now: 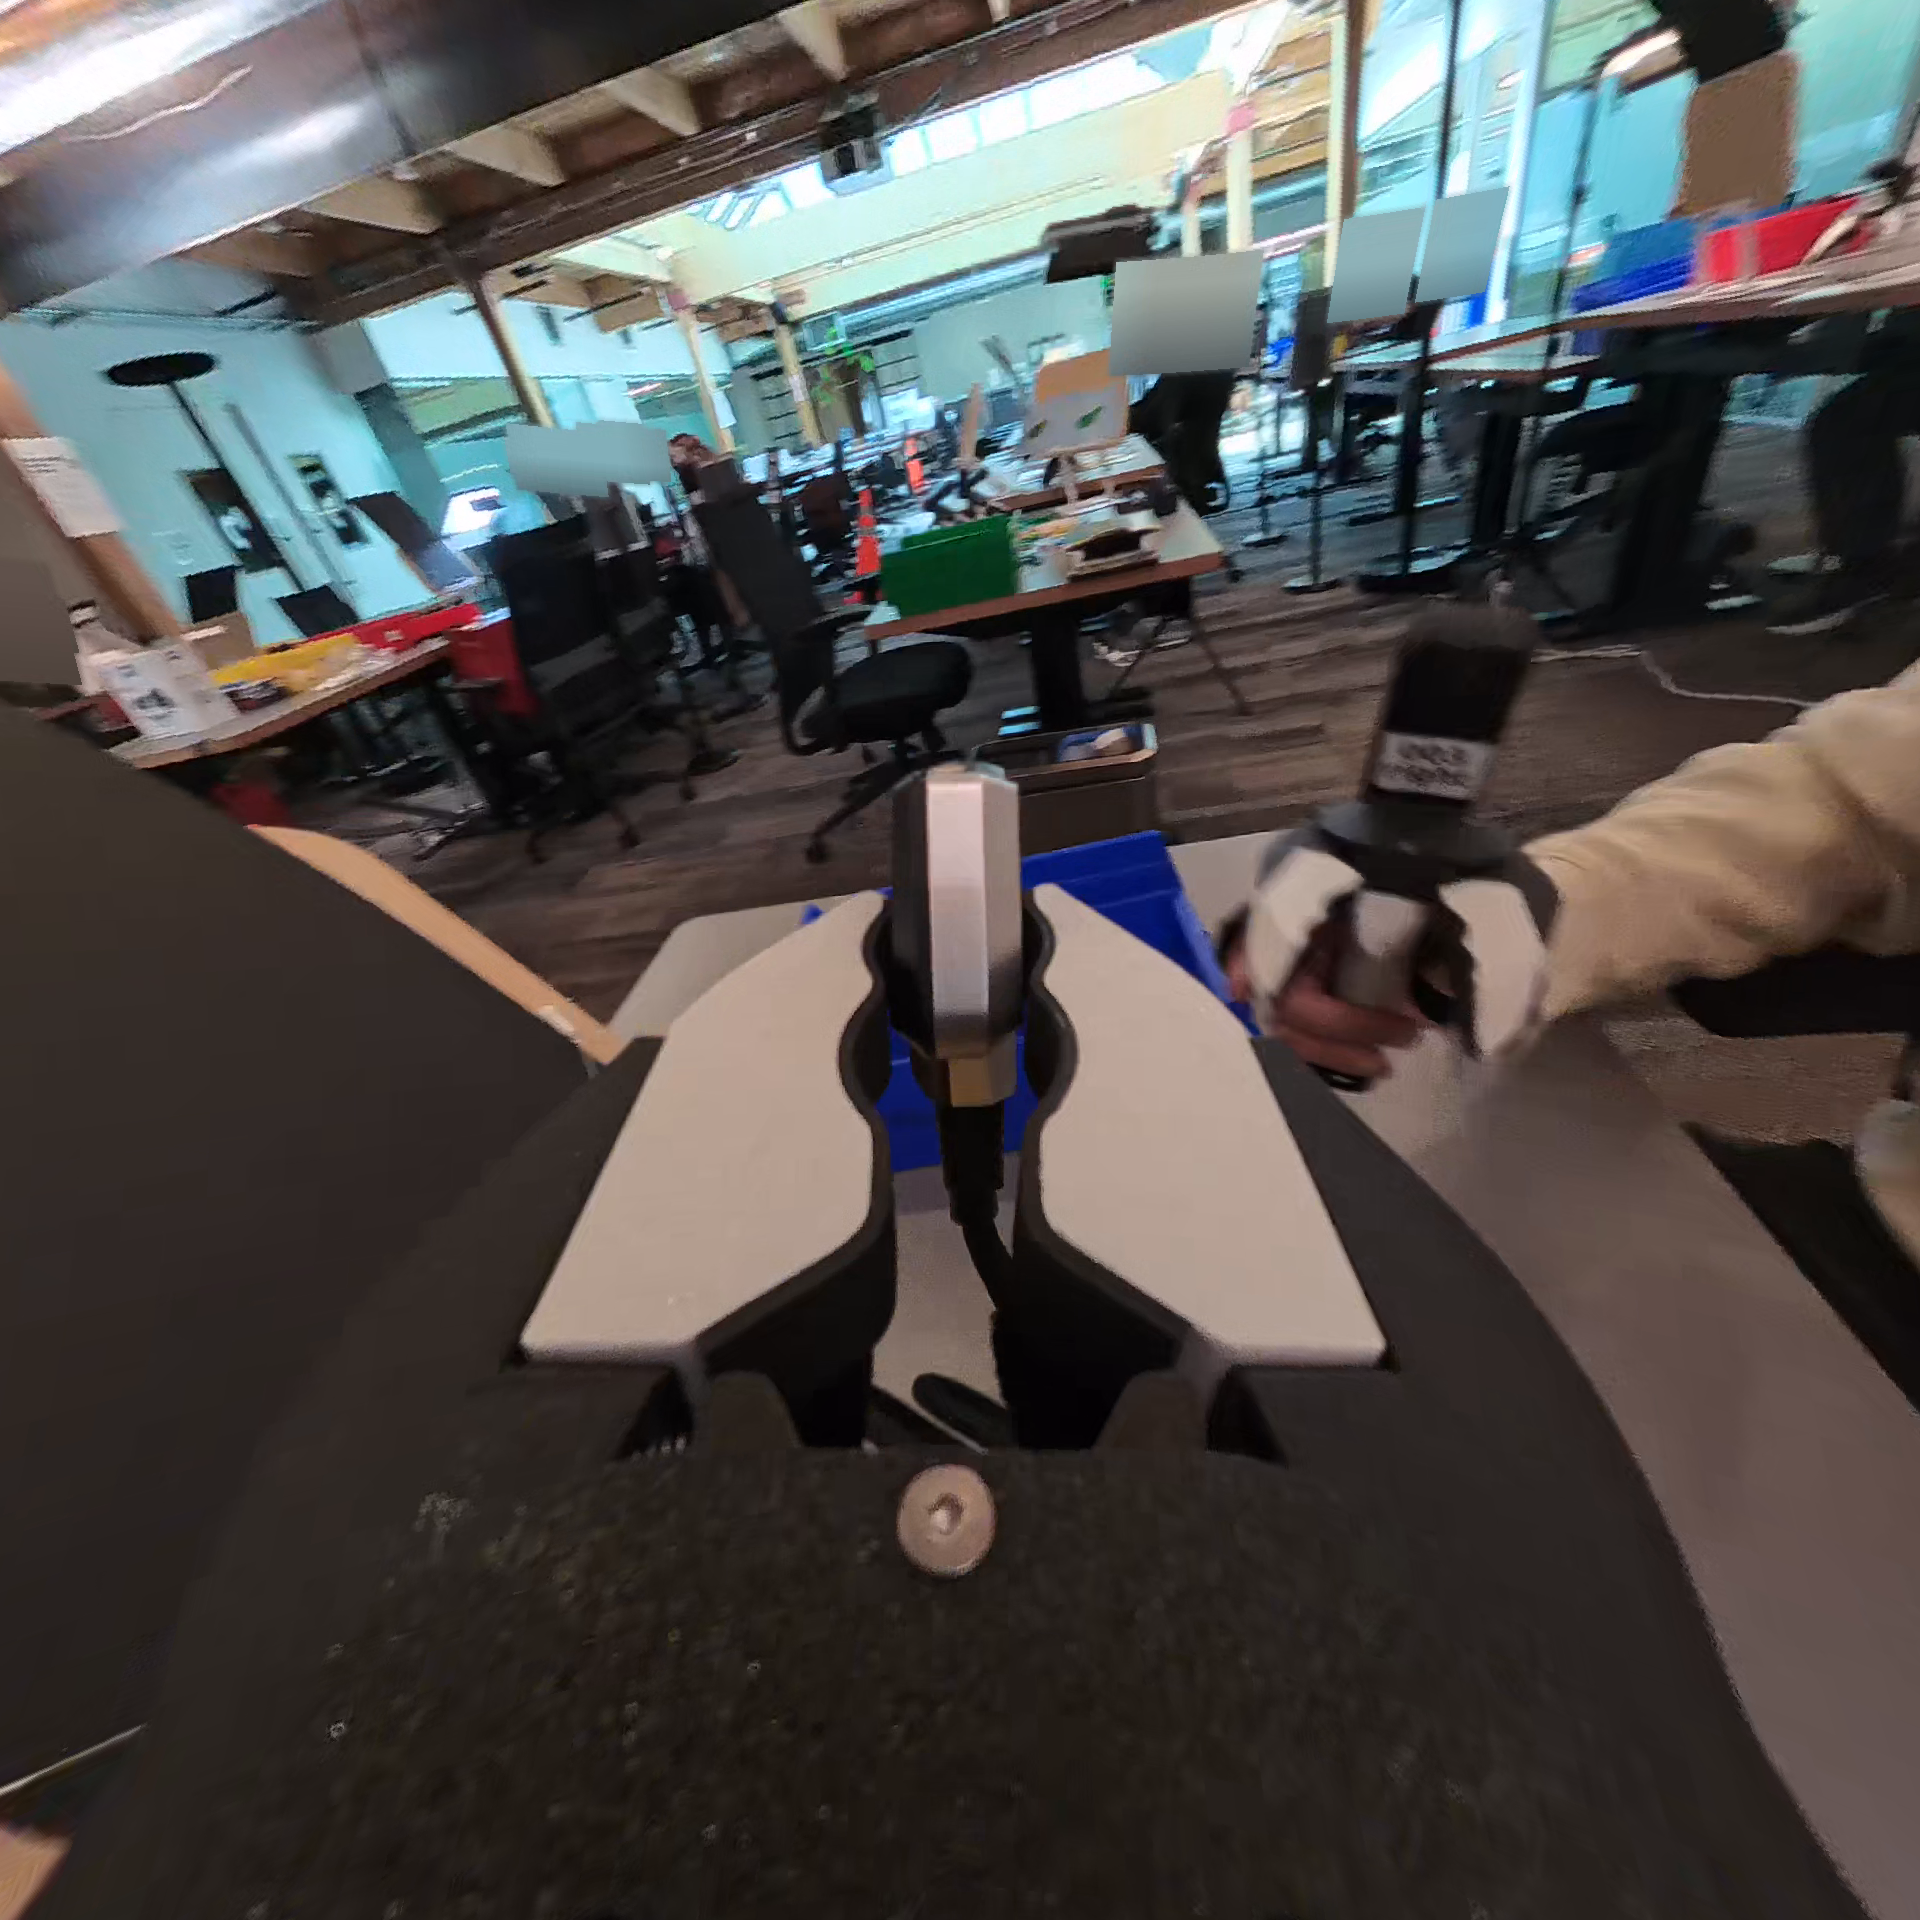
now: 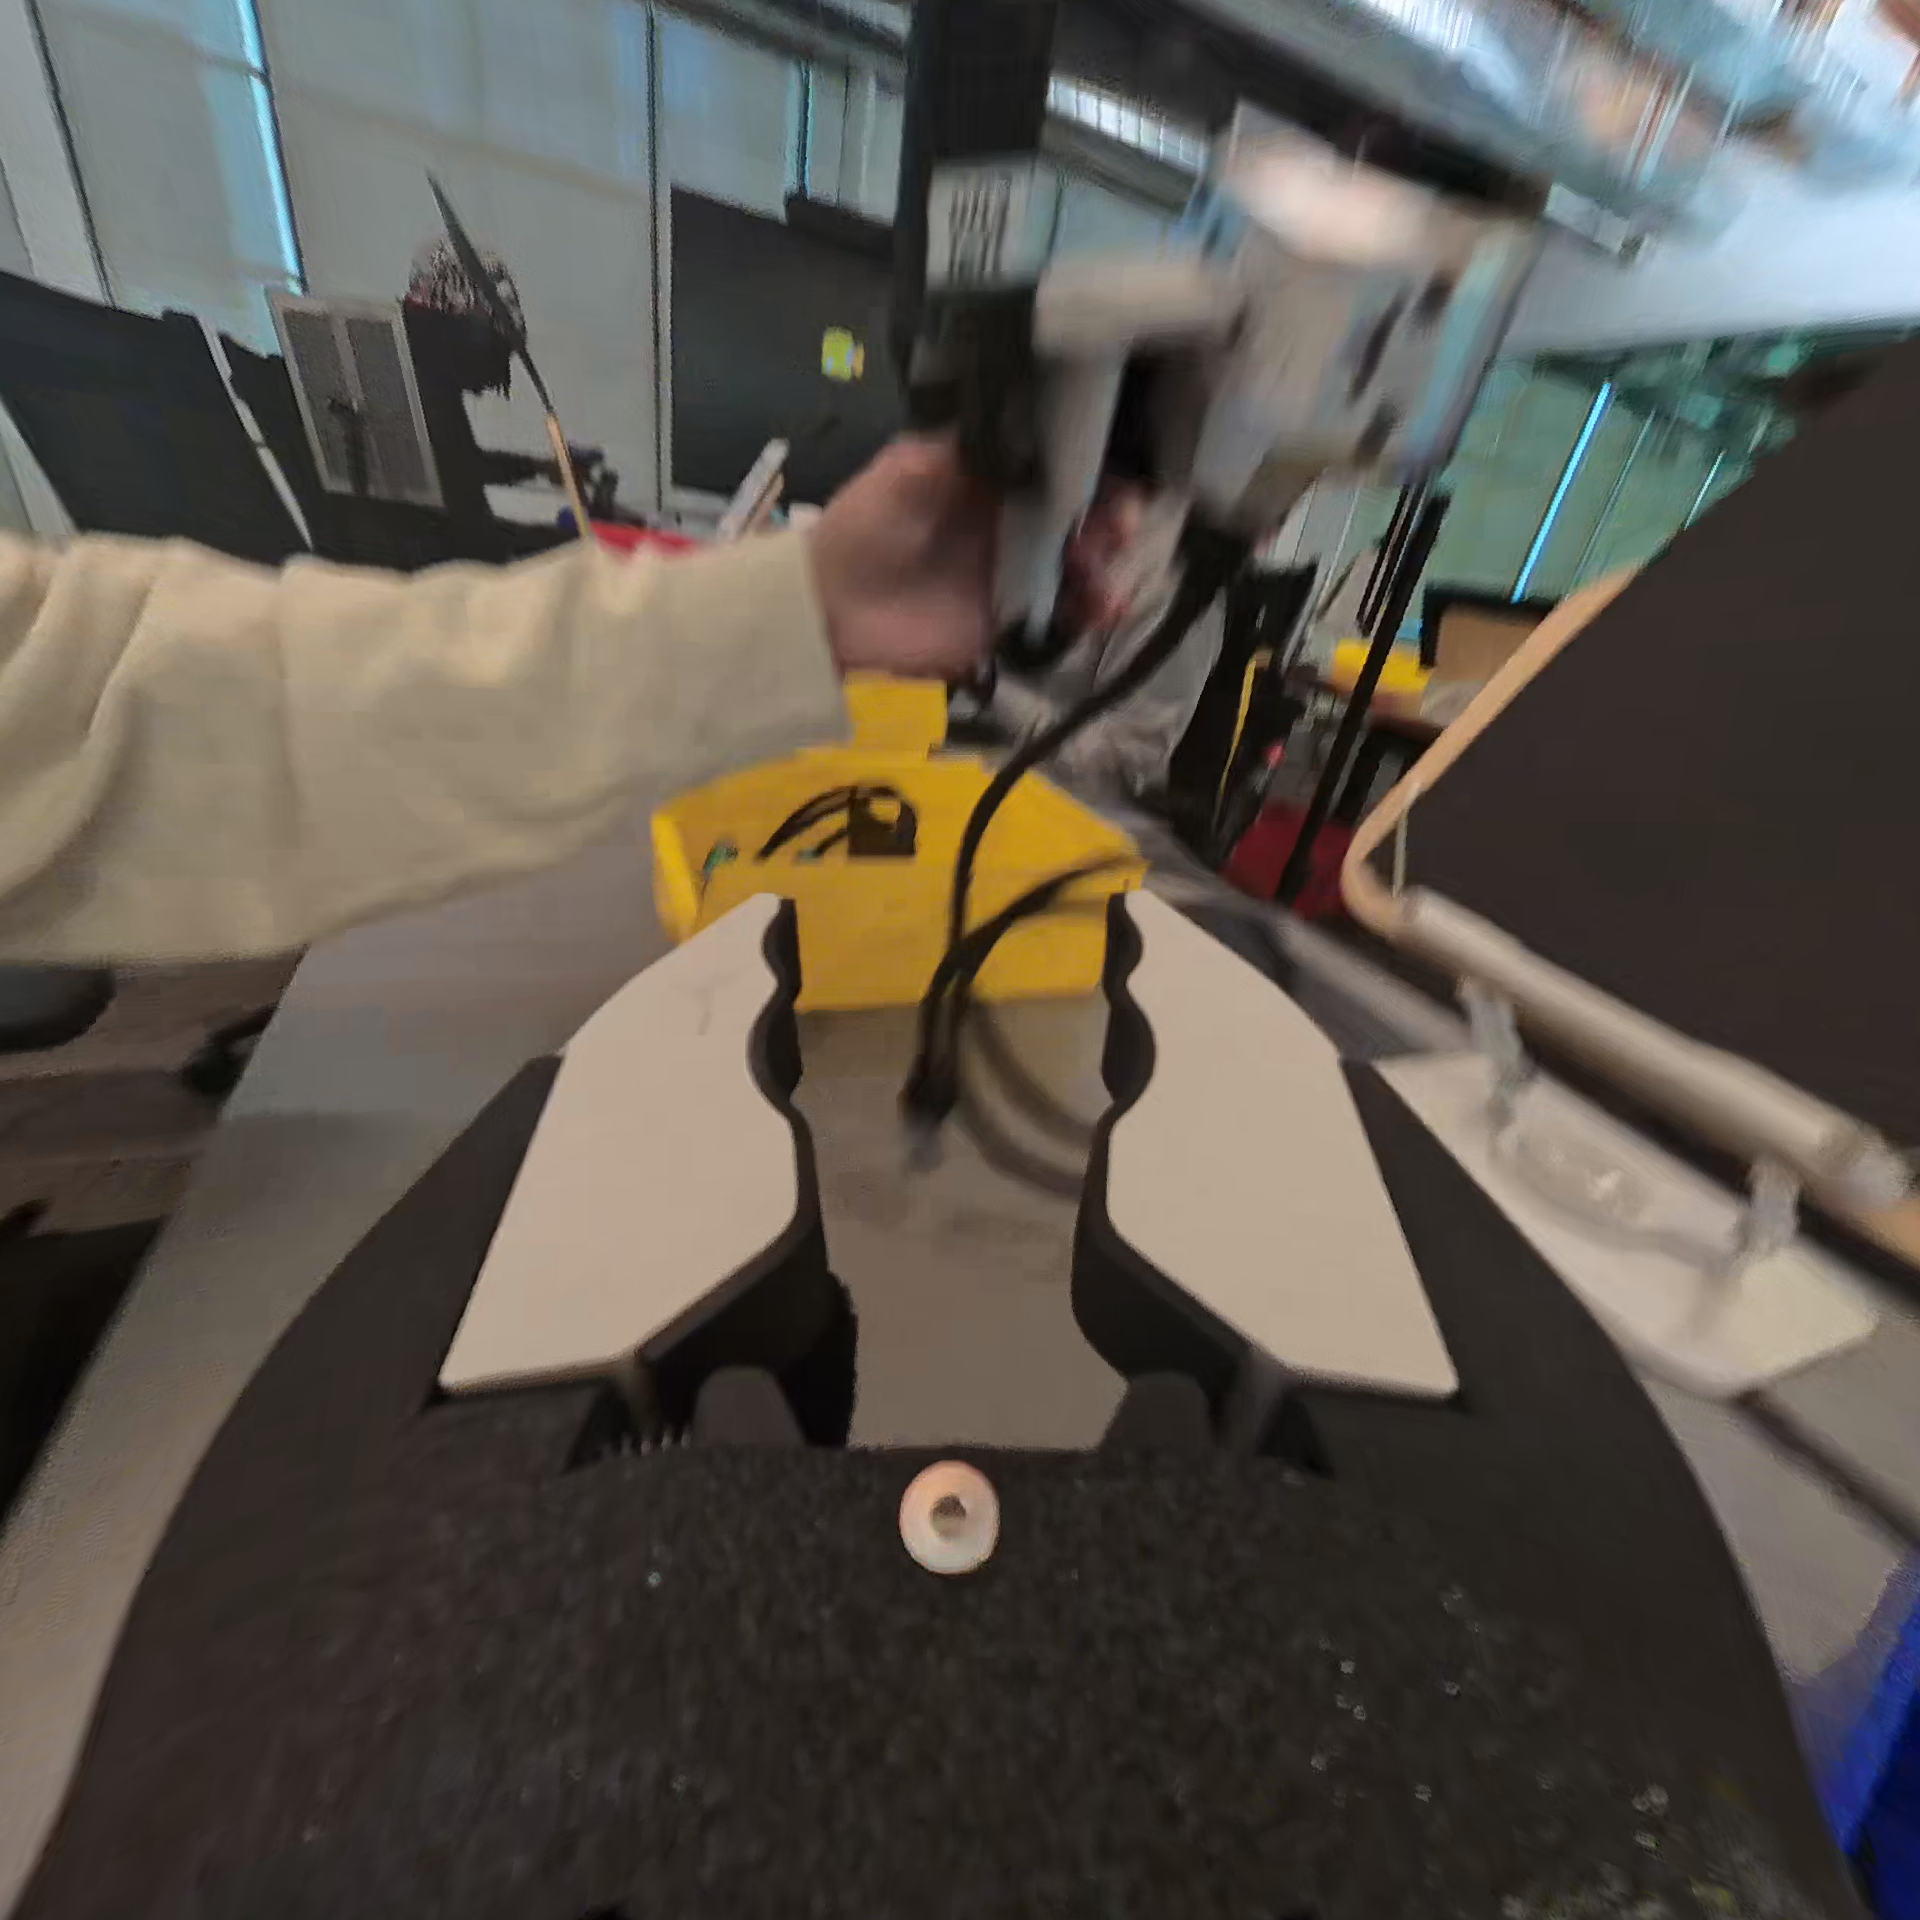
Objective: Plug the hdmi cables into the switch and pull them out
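A: Because the plug must meet a port squarely, the left claw [image 1: 961, 987] is clamped on the HDMI connector [image 1: 961, 914], lifted above the table [image 1: 1558, 1299].

B: And the right claw [image 2: 945, 1039]?

A: Spread, empty, over a loose cable end [image 2: 930, 1112] near the yellow bin [image 2: 883, 925]. No switch is visible.

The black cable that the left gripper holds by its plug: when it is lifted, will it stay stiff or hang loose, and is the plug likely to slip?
The cable will probably hang loose: it already bends below the plug. The plug looks rigid, with a smooth metal face, so it could slip or twist. The left gripper pinches it in notched fingers, which should help.
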